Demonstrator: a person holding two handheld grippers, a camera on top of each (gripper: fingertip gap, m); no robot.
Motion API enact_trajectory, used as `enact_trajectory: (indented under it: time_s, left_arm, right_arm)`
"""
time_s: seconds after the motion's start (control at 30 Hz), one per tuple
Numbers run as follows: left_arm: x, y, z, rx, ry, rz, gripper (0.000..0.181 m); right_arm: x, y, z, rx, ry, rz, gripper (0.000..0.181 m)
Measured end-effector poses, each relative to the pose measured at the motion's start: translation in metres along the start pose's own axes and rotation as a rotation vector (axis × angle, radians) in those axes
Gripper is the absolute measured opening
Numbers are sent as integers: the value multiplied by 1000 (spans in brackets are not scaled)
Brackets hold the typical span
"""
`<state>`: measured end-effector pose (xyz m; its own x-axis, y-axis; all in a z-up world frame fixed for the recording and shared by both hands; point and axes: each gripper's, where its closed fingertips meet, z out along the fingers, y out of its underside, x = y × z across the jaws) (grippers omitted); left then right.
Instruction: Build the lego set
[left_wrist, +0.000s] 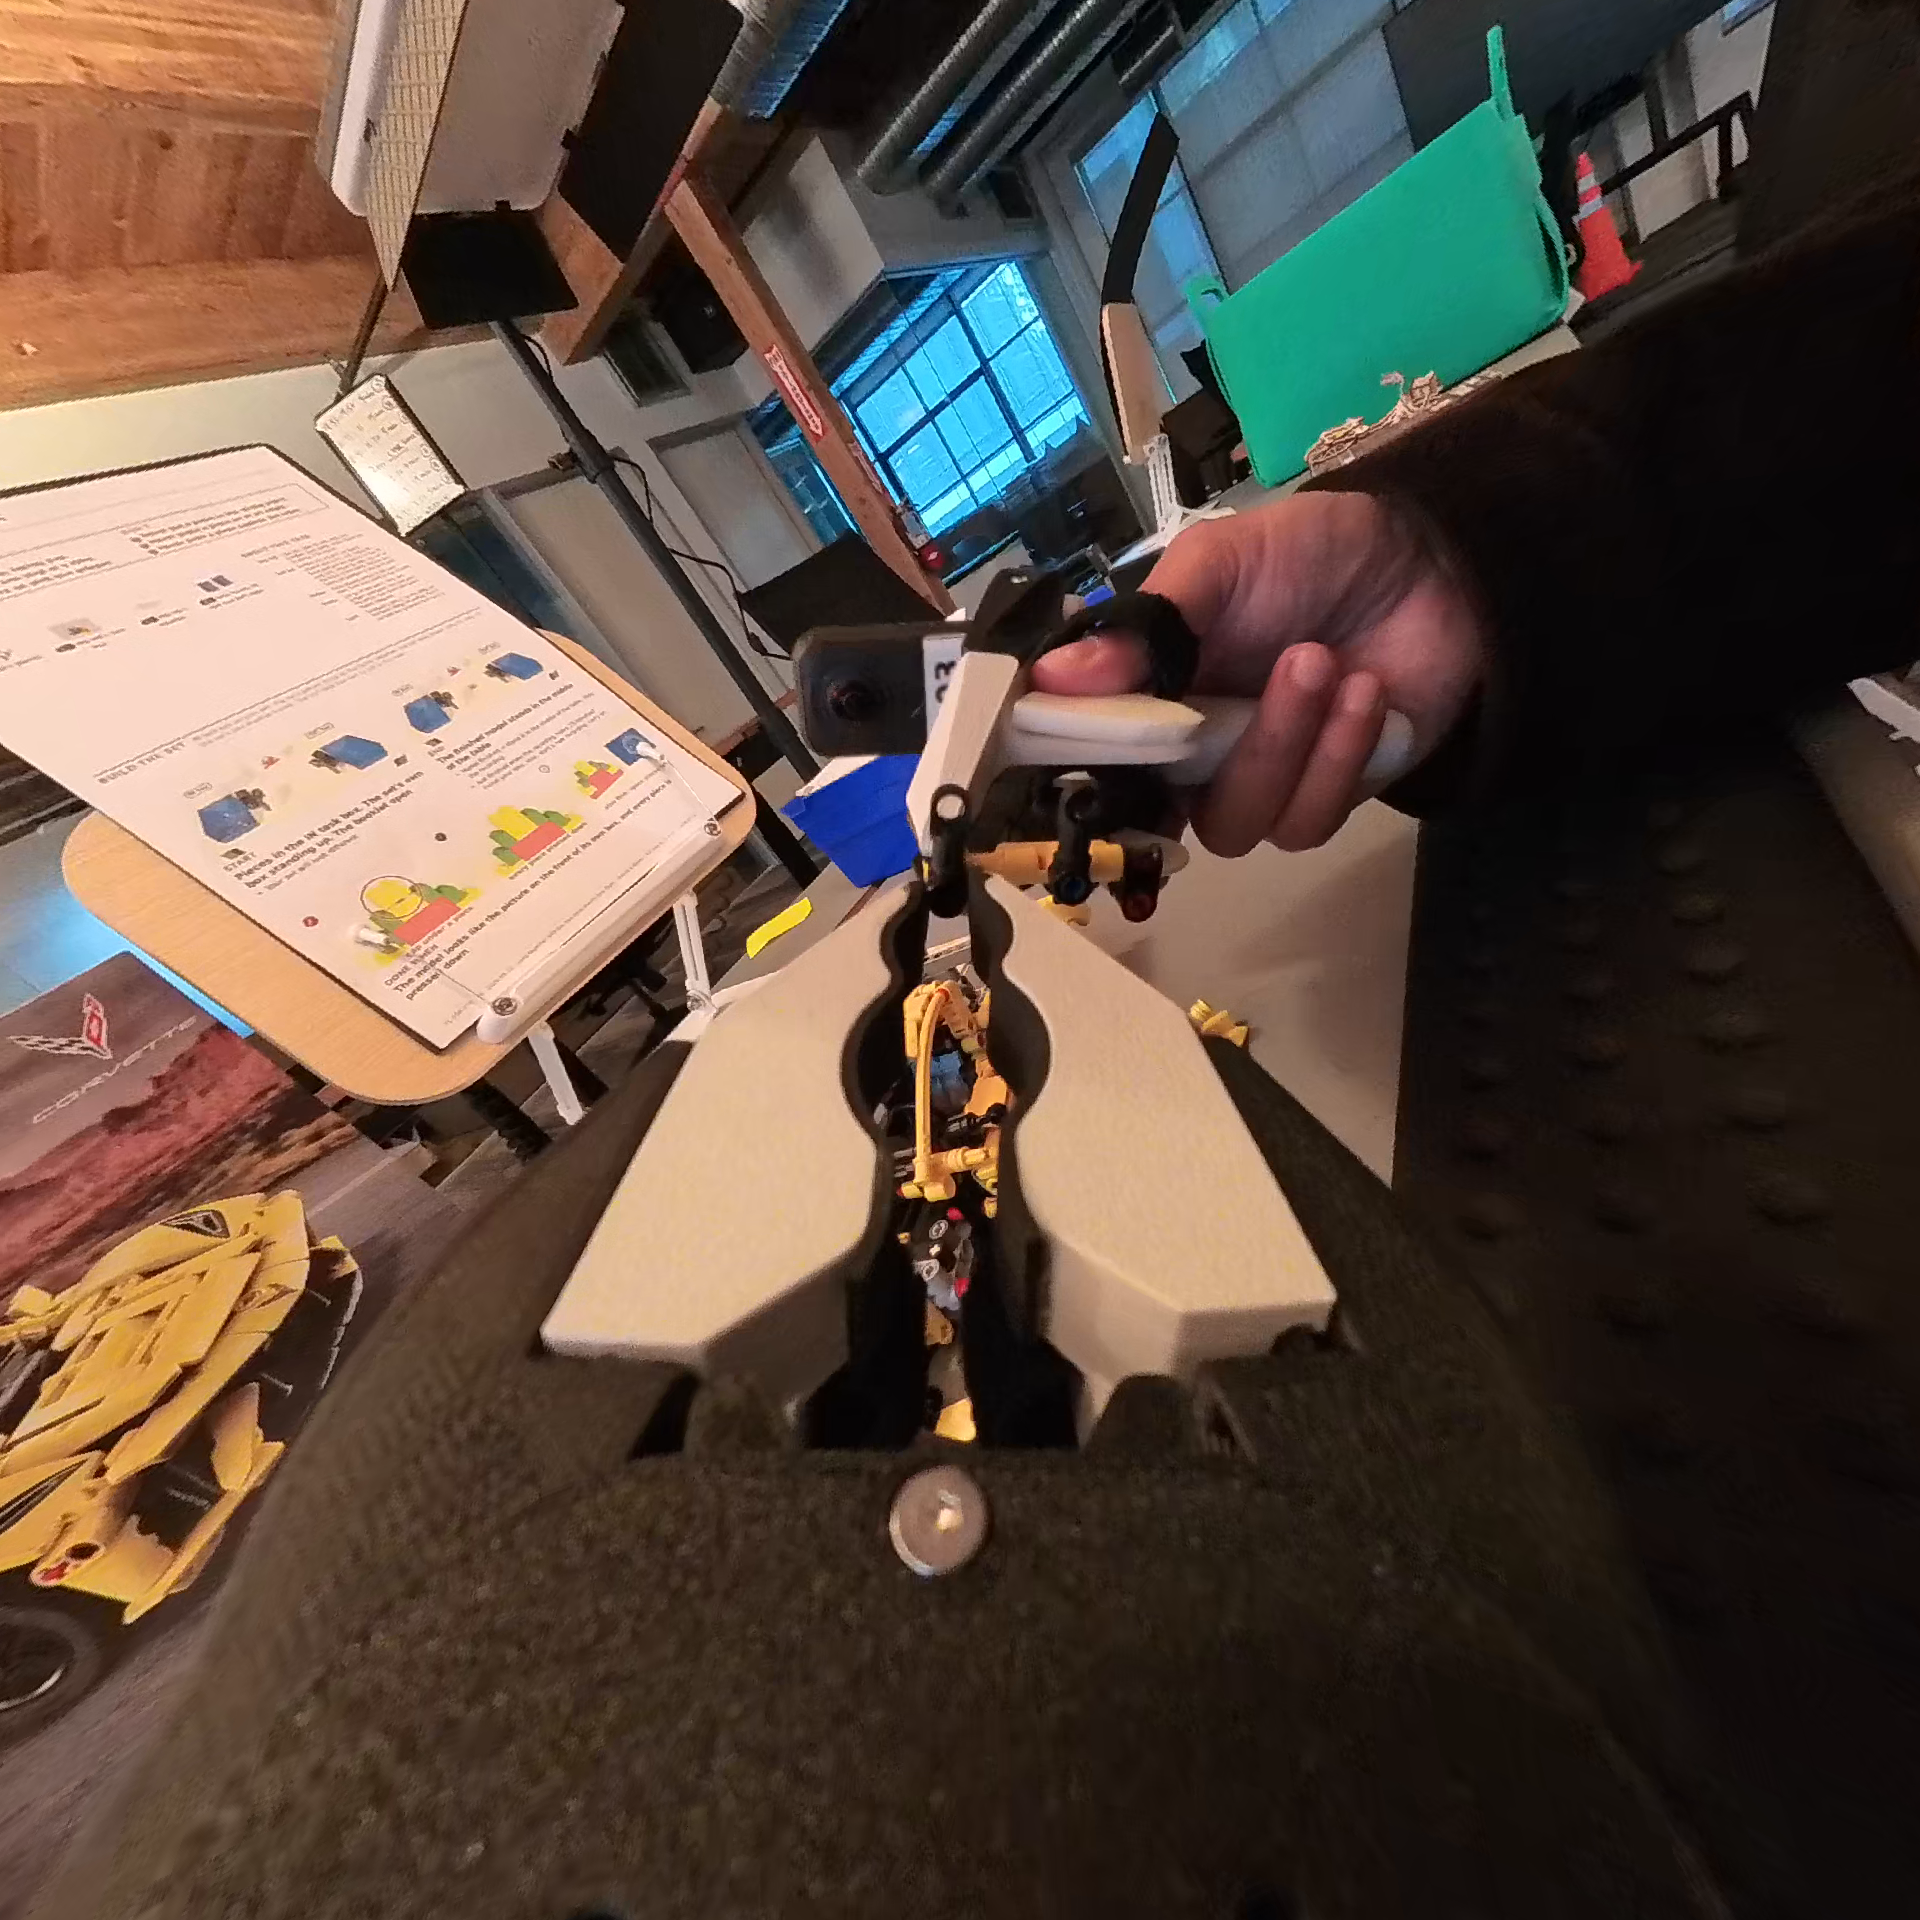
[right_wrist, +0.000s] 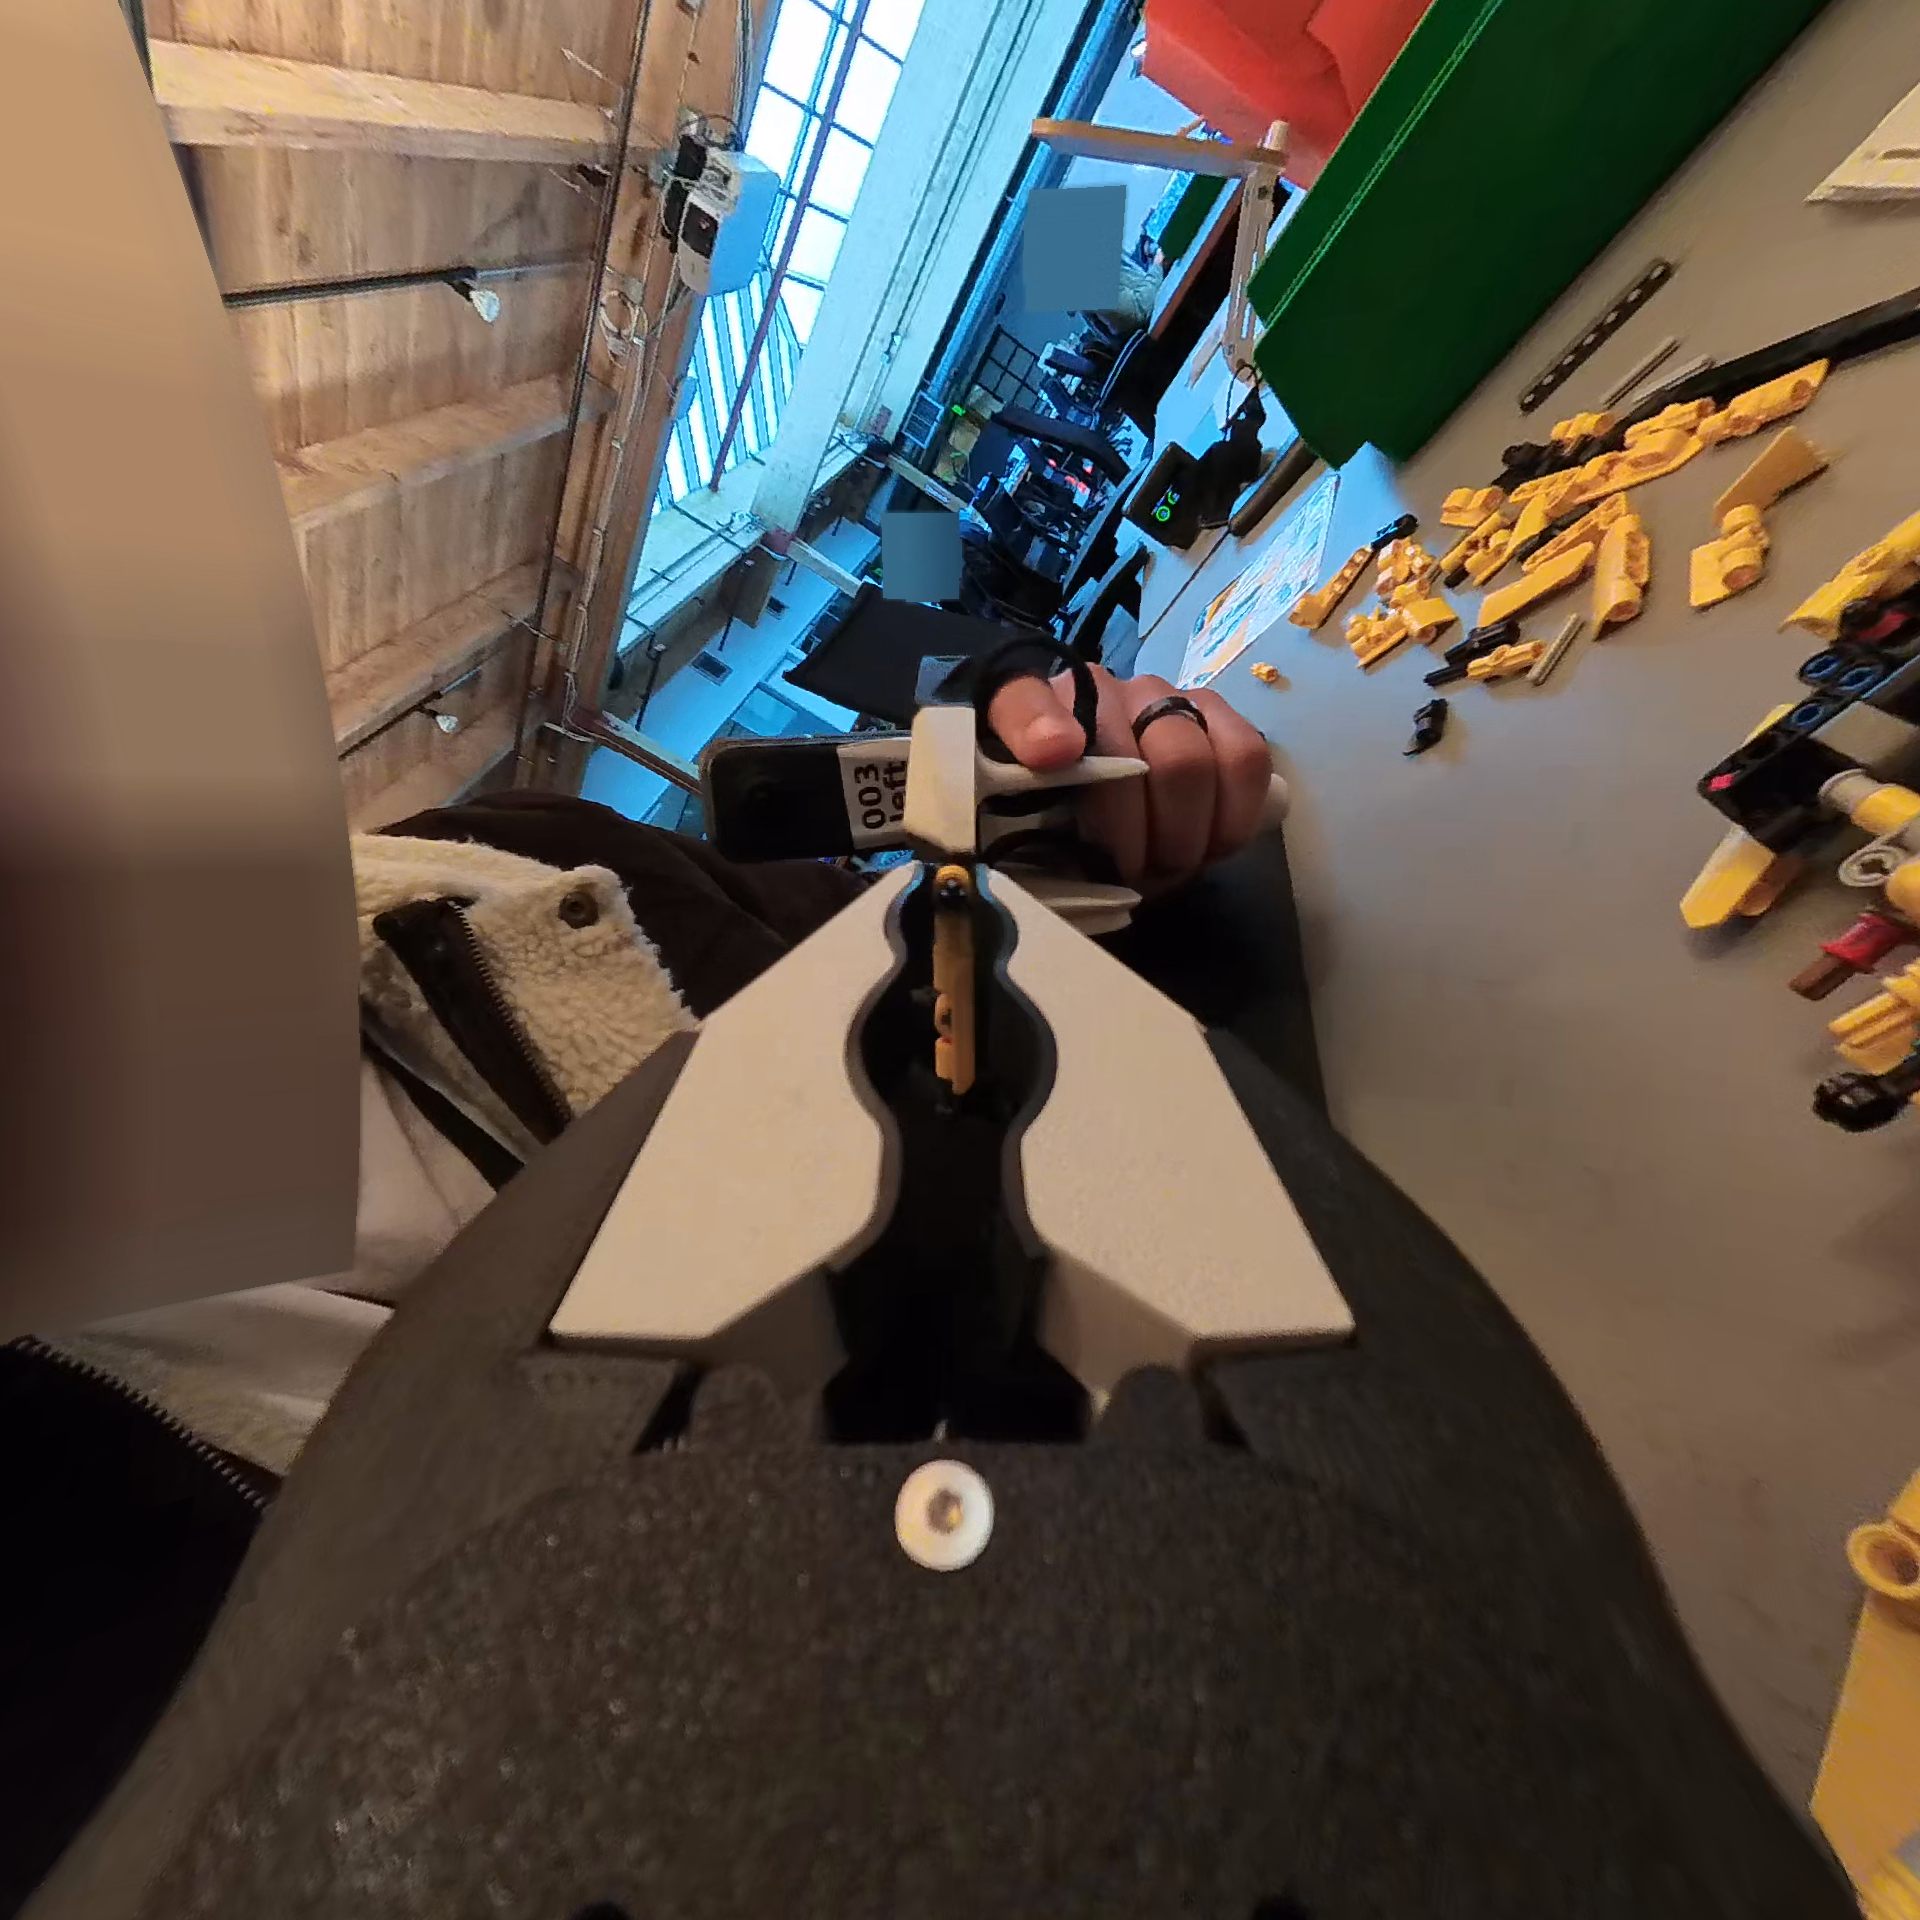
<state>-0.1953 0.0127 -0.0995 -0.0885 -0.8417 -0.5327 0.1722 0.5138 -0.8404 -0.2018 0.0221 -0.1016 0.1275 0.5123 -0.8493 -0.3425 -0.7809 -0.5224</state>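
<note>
My left gripper (left_wrist: 948, 899) has its grey fingers nearly together, shut on a thin black connector (left_wrist: 945, 847) at the tips. My right gripper (right_wrist: 951, 883) is shut on a narrow yellow beam (right_wrist: 953, 997) with a black pin at its end. The two grippers meet tip to tip above the table. In the left wrist view the right gripper (left_wrist: 935, 810), in a person's hand, carries a small yellow and black assembly (left_wrist: 1049, 862) with a dark red part. In the right wrist view the left gripper (right_wrist: 940, 836) points at mine. A partly built yellow model (left_wrist: 956, 1091) shows through the left finger gap.
An instruction sheet (left_wrist: 343, 727) leans on a wooden stand at left, above the set's box (left_wrist: 135, 1403) with its yellow car picture. A blue bin (left_wrist: 862, 821) and a green bin (right_wrist: 1455, 229) stand behind. Loose yellow and black pieces (right_wrist: 1538, 540) and a sub-assembly (right_wrist: 1808, 790) lie on the grey table (right_wrist: 1455, 1039). Less than 4 cm separates the two grippers' tips.
</note>
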Motion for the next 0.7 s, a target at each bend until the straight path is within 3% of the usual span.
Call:
enact_trajectory:
  time_s: [0.3, 0.7]
  left_arm:
    - [6, 7, 1, -42, 30, 48, 7]
    - [9, 8, 4, -45, 51, 40, 7]
  right_arm:
    - [8, 6, -2, -38, 76, -20, 5]
    - [7, 9, -4, -62, 67, -27, 7]
